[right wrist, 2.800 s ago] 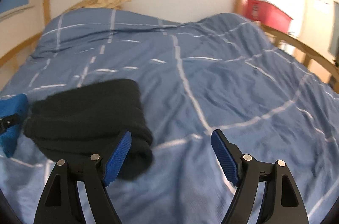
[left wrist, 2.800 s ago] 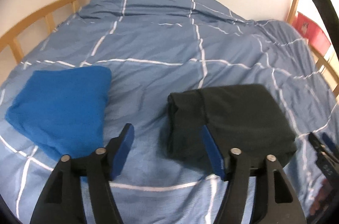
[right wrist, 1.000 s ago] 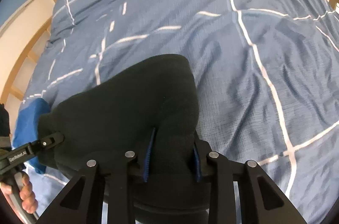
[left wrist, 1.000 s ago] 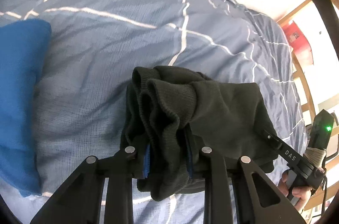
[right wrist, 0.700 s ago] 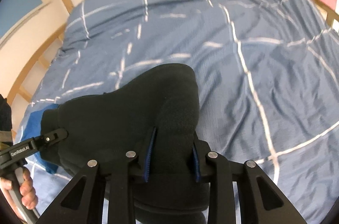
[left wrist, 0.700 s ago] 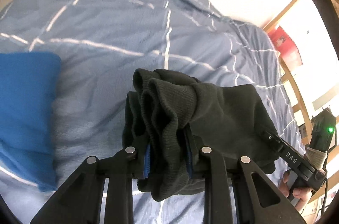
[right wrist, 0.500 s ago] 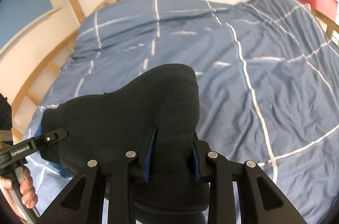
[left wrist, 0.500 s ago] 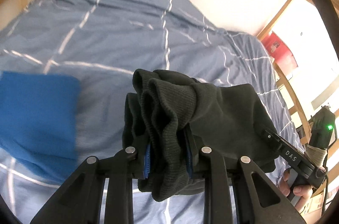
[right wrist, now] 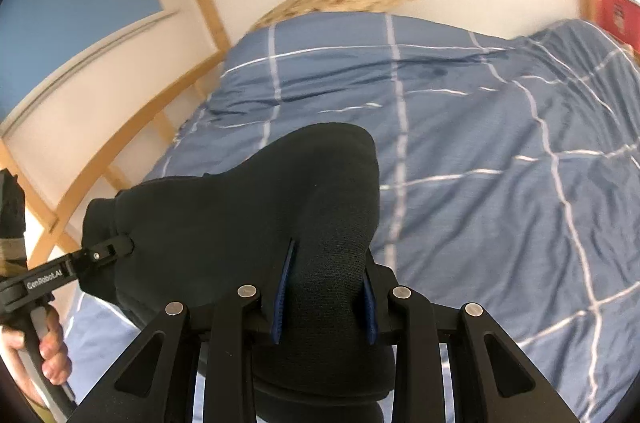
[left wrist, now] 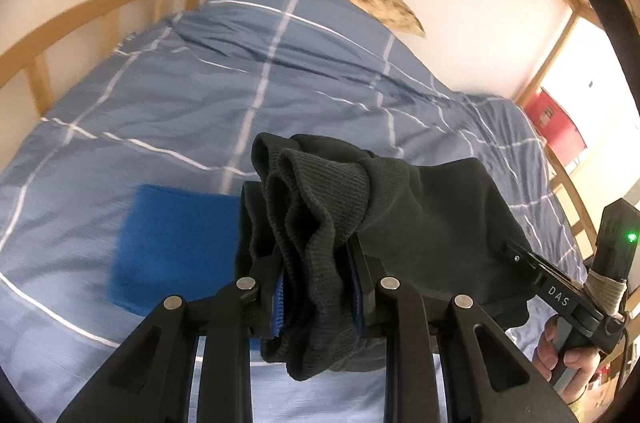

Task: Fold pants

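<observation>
Above a blue checked duvet (left wrist: 280,95), the left gripper (left wrist: 318,297) clamps the ribbed, bunched end of a folded pair of dark pants (left wrist: 400,223), its blue pads pressed into thick layers of cloth, while a folded blue garment (left wrist: 176,243) lies on the bedding just behind and to the left of the bundle; at the right edge of this view a hand (left wrist: 568,355) grips the handle of the other tool. Seen from the right wrist, the right gripper (right wrist: 324,299) is likewise closed narrow on the smoother end of the pants (right wrist: 248,223), which hang clear of the duvet (right wrist: 500,143) between the two tools, with the person's other hand (right wrist: 44,355) at the lower left. Doing this carry well probably means keeping both grips firm and level with each other, so the layers stay stacked, and setting the bundle down flat near the blue garment before either grip lets go.
</observation>
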The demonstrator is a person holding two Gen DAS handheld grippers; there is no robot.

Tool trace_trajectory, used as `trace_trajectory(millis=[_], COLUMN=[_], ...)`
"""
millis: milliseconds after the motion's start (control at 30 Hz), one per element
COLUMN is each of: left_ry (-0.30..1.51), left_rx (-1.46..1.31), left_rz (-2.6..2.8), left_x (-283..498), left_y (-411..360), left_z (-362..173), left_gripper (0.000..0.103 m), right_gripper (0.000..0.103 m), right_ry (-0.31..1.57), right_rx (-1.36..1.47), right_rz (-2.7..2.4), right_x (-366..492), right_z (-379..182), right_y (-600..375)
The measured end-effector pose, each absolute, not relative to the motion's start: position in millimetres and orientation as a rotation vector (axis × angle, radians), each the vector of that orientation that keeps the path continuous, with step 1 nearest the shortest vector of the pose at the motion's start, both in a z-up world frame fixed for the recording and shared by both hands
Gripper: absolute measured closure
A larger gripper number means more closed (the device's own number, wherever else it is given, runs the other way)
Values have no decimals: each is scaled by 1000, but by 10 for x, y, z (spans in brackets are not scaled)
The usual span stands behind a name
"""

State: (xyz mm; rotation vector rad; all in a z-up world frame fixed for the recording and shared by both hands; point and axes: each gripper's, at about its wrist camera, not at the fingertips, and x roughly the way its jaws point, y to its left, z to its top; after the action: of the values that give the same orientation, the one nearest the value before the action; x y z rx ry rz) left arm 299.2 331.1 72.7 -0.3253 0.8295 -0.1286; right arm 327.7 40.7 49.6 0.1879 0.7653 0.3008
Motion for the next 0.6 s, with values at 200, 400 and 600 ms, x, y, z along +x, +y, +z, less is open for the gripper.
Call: trace_trajectory(millis=[200,400,600], left_ry=[842,866,891], left_rx=[-345,-350,-334], left_rz=[-62,-24,-38], left_x=[3010,3127,3250], left_y=[3936,4385,4581], left_z=[604,327,1], left_gripper=[78,78,77], right_gripper=[73,73,73], right_ry=[784,834,874], right_rx=[167,159,134], right_rz=[360,401,407], right_x=[3414,3592,3774], right_z=[402,135,-208], right_y=[1054,1599,1932])
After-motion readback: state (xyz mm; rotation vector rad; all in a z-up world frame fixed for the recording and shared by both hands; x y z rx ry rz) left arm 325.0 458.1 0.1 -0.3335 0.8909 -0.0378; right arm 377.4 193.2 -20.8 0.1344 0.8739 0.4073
